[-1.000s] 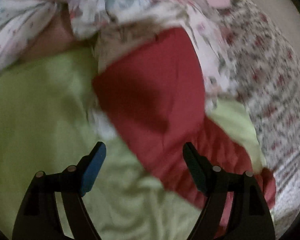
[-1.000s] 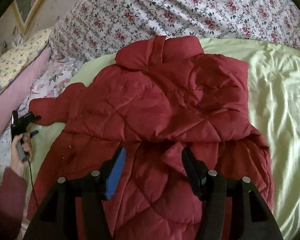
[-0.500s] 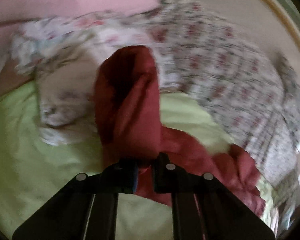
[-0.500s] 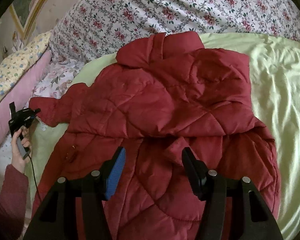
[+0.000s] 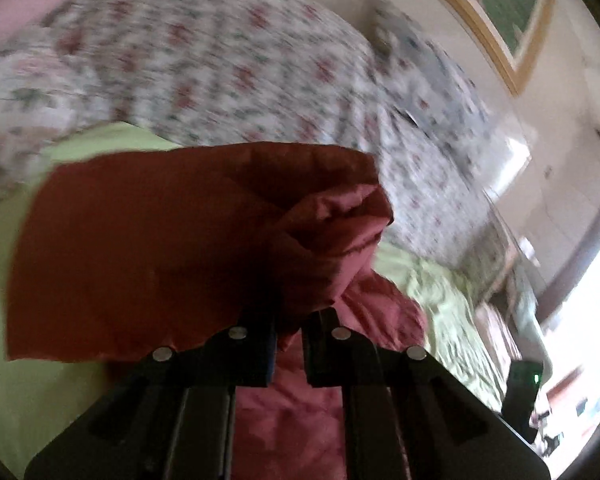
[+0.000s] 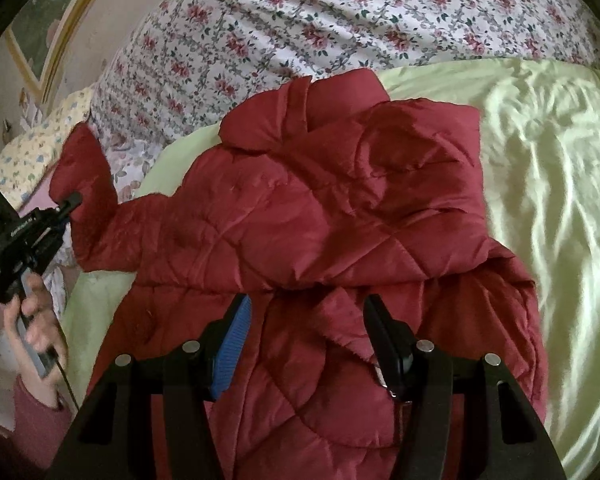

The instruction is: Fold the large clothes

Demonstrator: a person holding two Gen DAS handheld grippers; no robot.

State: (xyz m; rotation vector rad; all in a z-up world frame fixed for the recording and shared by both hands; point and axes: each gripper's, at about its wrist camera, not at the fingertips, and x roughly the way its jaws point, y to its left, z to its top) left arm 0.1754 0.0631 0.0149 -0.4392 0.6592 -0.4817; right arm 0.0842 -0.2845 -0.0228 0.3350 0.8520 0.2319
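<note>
A red quilted jacket [image 6: 340,208] lies spread on the green bed sheet [image 6: 548,168], collar toward the far side. My left gripper [image 5: 290,316] is shut on the jacket's sleeve [image 5: 160,248] and holds it raised off the bed. The right wrist view shows the same gripper [image 6: 74,202] at the far left, in a person's hand [image 6: 32,316], with the sleeve [image 6: 86,172] standing up from it. My right gripper [image 6: 306,320] hovers open over the jacket's lower part. A fold of red fabric lies between its fingers, and the pads do not press it.
A floral quilt [image 6: 340,20] is heaped along the far side of the bed. Pink and yellow pillows [image 6: 24,152] lie at the left. A framed picture [image 5: 500,20] hangs on the wall. To the right of the jacket the green sheet is bare and wrinkled.
My left gripper shut on the sleeve's end, then rose and swung with it, lifting the sleeve off the sheet. The right gripper stayed put over the jacket.
</note>
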